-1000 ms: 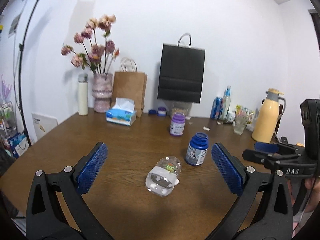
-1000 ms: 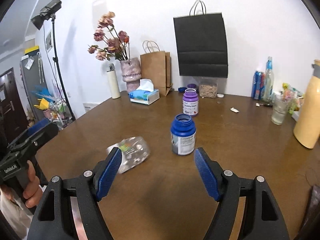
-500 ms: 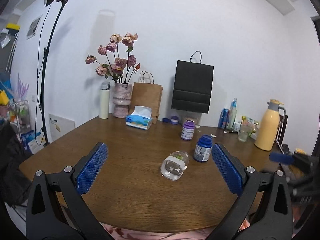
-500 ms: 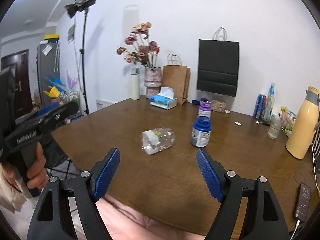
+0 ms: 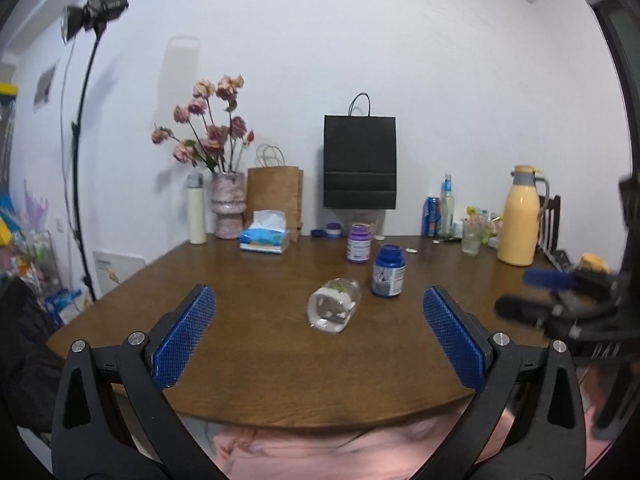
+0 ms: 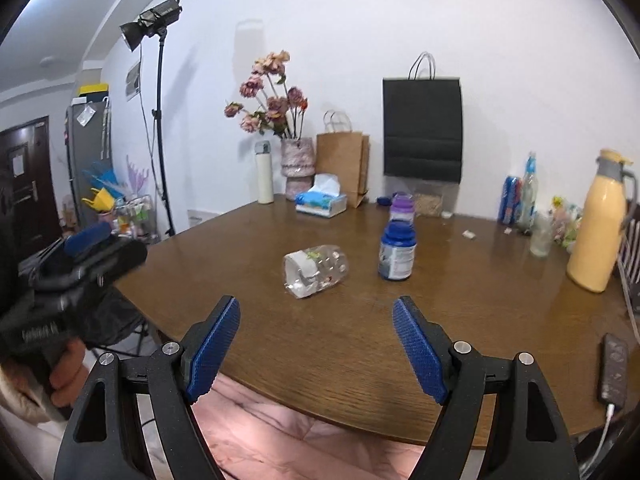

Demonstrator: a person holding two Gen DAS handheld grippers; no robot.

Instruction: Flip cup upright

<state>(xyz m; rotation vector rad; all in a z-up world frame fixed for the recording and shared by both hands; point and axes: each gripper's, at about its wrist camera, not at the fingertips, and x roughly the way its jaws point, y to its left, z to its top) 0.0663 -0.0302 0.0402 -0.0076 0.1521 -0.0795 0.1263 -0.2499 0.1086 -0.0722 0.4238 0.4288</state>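
A clear plastic cup point(image 5: 334, 305) lies on its side on the brown table point(image 5: 256, 344), its open mouth toward me; in the right wrist view the cup point(image 6: 316, 270) rests left of a blue bottle. My left gripper point(image 5: 320, 324) is open, held back at the table's near edge, well short of the cup. My right gripper point(image 6: 316, 344) is open too, also near the front edge, with the cup beyond its fingers. Each gripper shows in the other's view: the right gripper point(image 5: 560, 296) at the right, the left gripper point(image 6: 76, 256) at the left, held by a hand.
A blue bottle point(image 5: 388, 271) stands just right of the cup, a purple bottle point(image 5: 358, 243) behind it. Tissue box point(image 5: 265, 236), vase of flowers point(image 5: 227, 208), paper bags, a yellow jug point(image 5: 520, 216) and a glass line the back. A phone point(image 6: 612, 374) lies at the right edge.
Both grippers have pulled back and away from the cup toward the table's near edge. The cup lies where it was, on its side.
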